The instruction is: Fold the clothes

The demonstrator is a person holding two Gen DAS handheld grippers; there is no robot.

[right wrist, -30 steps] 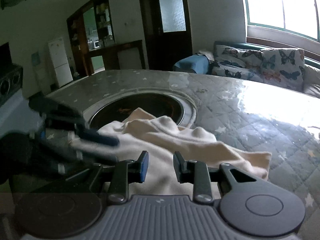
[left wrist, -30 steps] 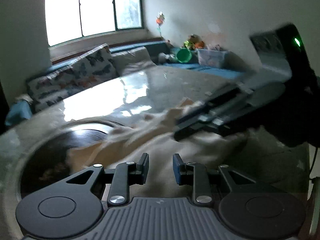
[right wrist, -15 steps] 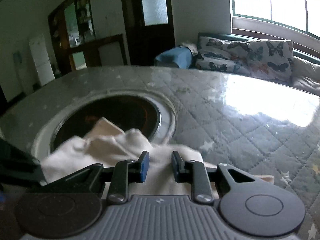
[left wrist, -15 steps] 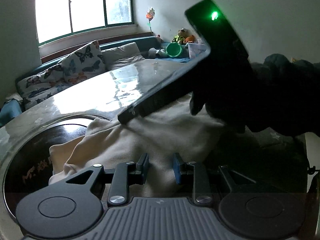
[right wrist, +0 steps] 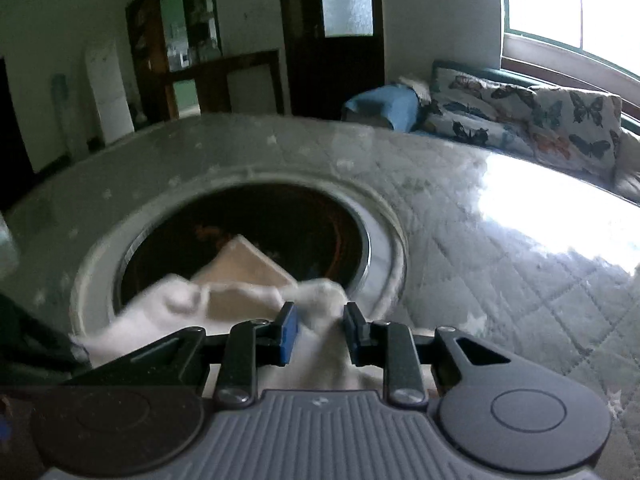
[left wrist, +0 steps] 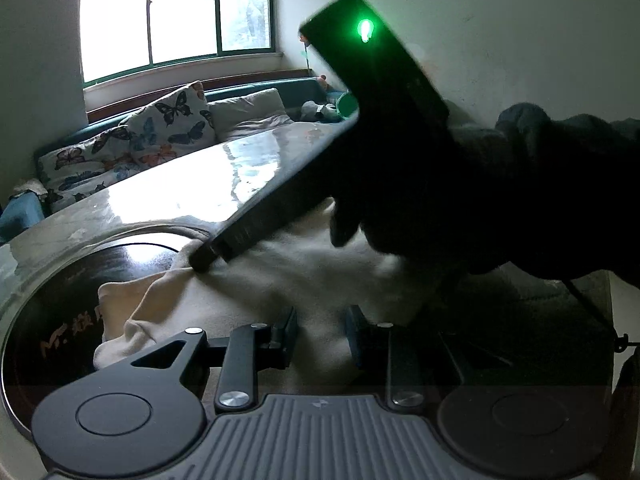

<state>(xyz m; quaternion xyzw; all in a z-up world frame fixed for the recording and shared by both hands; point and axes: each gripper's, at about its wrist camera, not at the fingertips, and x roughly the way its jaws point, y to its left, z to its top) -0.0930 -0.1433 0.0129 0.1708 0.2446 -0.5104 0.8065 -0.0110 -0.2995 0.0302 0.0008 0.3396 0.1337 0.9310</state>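
Plainly lay bunched on the quilted table [right wrist: 500, 280], one cream garment [left wrist: 248, 300], draped partly over the round dark recess [right wrist: 280, 232] on the near side. Ran up between the narrowly parted jaws of the left gripper [left wrist: 320, 332] and likewise the right gripper [right wrist: 318, 330] (clamped or merely around the cloth, could not tell). Counted two grippers, one garment, one recess.

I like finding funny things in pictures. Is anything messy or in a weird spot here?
Yes. The cream cloth is bunched up in lumps, not flat. Part of it lies over the dark round plate set in the middle of the table, with one corner sticking out onto it.
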